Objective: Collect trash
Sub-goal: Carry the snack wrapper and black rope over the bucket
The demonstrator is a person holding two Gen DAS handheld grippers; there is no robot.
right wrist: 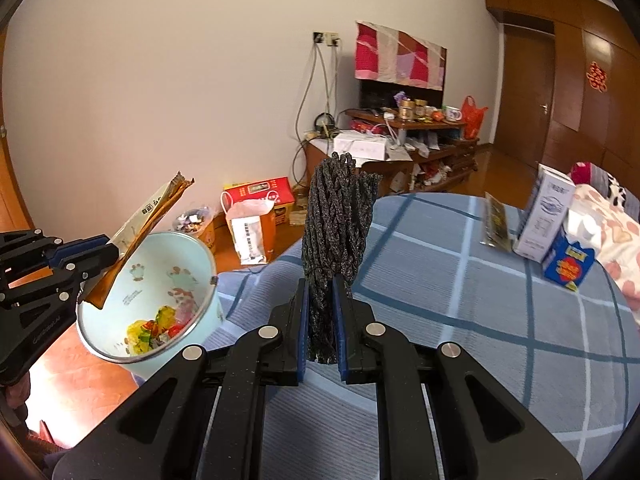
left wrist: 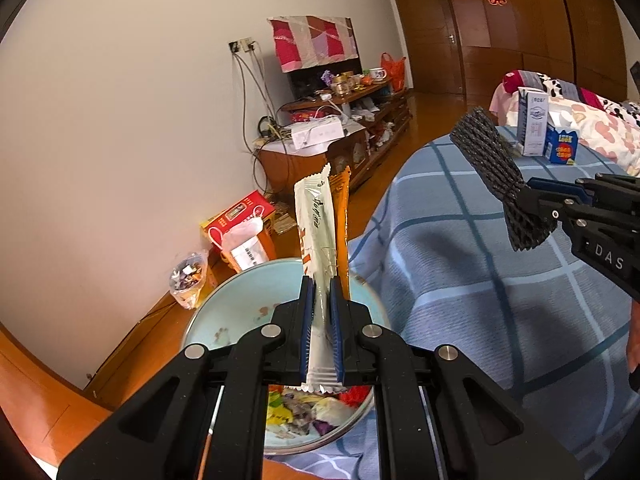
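Now the left gripper (left wrist: 322, 320) has its fingers clenched on two long wrappers (left wrist: 318, 240), one white and one orange, held upright over the pale blue bin (right wrist: 160, 280) that already holds trash. Beside it, the right gripper (right wrist: 322, 320) grips a black foam net (right wrist: 336, 220) above the desk (right wrist: 480, 300), where two cartons (right wrist: 552, 220) stand.

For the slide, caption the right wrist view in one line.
Right gripper clamps black foam netting while left gripper holds snack wrappers over the pale blue trash bucket.
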